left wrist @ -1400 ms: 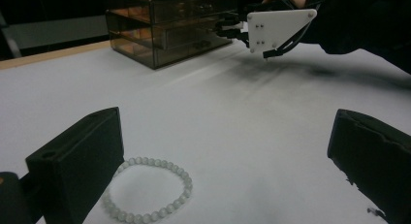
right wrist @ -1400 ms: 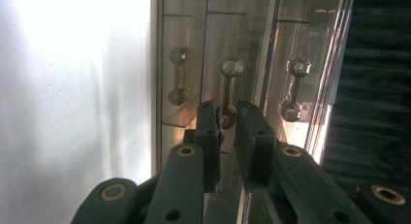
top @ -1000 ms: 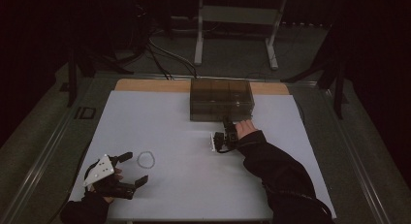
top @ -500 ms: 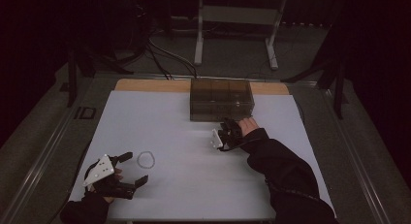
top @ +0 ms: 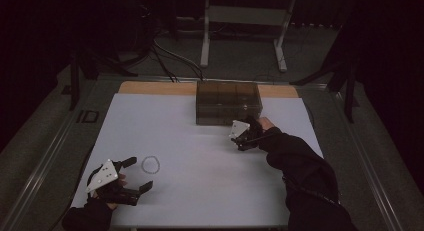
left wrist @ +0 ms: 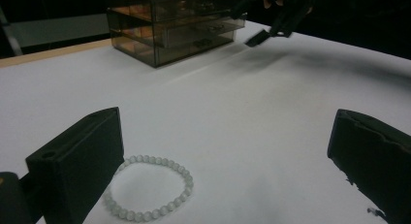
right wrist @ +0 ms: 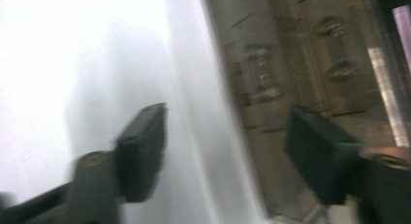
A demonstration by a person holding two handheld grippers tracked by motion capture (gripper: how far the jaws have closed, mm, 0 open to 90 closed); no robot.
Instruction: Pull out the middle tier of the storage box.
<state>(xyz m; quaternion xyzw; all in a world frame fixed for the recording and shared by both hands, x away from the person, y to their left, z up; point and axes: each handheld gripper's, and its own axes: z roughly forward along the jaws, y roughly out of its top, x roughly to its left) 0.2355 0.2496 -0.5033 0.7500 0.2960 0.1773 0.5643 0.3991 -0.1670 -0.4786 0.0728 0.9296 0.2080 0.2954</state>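
A white bead bracelet lies flat on the white mat. My left gripper rests just beside it on the near left, jaws wide open with nothing between them. A smoked see-through drawer box stands at the far middle, its drawers shut. My right gripper hovers close to the box's front right corner. Its jaws have just been opening and stand apart, empty. The left gripper view shows the right gripper beside the box.
The white mat covers the table, with a wooden strip behind the box. A metal stand and cables lie on the floor beyond. Grey rails run along both table sides.
The right gripper has lifted and drawn slightly back from the box front, and its jaws have spread apart. The left gripper and the bracelet have not moved.
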